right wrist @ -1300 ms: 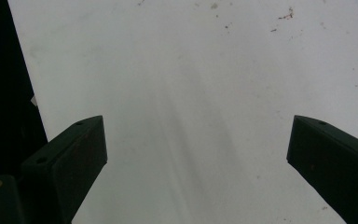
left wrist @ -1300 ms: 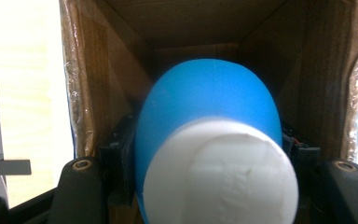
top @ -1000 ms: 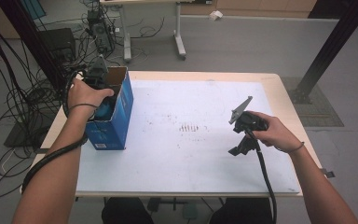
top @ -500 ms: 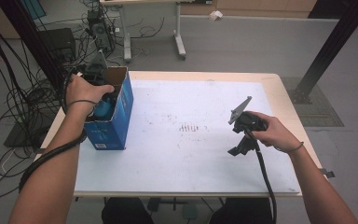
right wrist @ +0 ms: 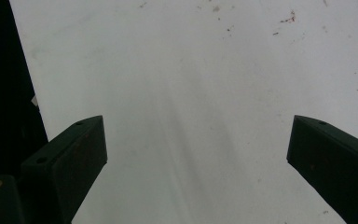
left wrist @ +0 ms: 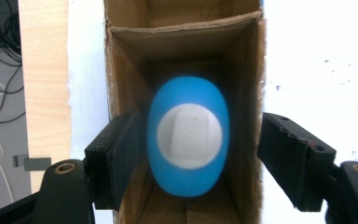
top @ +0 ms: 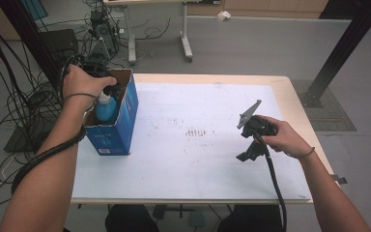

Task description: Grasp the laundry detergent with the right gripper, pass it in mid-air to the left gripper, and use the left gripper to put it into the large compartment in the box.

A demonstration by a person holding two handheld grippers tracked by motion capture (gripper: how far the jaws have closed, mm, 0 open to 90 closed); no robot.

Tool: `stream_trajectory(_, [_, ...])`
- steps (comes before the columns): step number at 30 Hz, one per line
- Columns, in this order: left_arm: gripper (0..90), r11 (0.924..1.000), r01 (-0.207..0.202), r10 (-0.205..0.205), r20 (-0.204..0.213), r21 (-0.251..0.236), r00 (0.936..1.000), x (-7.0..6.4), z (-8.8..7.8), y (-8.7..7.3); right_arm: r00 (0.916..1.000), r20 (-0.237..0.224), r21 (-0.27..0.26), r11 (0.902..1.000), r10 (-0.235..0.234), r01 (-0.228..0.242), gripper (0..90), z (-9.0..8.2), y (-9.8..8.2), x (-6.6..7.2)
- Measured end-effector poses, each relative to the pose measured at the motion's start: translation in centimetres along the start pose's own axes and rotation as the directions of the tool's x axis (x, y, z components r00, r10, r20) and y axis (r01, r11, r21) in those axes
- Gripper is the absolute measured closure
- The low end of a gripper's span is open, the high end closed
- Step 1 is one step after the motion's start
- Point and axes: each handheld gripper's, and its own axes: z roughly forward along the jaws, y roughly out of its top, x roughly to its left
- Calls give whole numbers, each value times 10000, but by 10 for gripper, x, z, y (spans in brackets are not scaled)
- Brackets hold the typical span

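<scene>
Your left claw (left wrist: 191,163) hangs right above the blue bottle (left wrist: 189,135), which stands inside the cardboard box (left wrist: 242,70). Its jaws have just been opening and don't squeeze the bottle. Your right claw (right wrist: 196,158) is wide open over the desk (right wrist: 191,70).

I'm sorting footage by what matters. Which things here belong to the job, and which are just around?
In the job:
- blue bottle, white-capped, standing in the box
- blue cardboard box
- left gripper, jaws just opening, no longer pressing the bottle between them

Just around:
- right gripper, open over bare table
- cables and desk legs on the floor
</scene>
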Motion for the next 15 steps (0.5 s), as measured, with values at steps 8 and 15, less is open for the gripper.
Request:
stream_trajectory(8, [257, 9994, -195, 201, 184, -284, 9996, -7, -22, -1, 10000, -22, -8, 10000, -38, 38, 49, 0, 1, 0])
stream_trajectory(15, [205, 9976, -446, 458, 205, -530, 9987, -17, -41, -4, 10000, -61, 28, 10000, -54, 54, 49, 0, 2, 0])
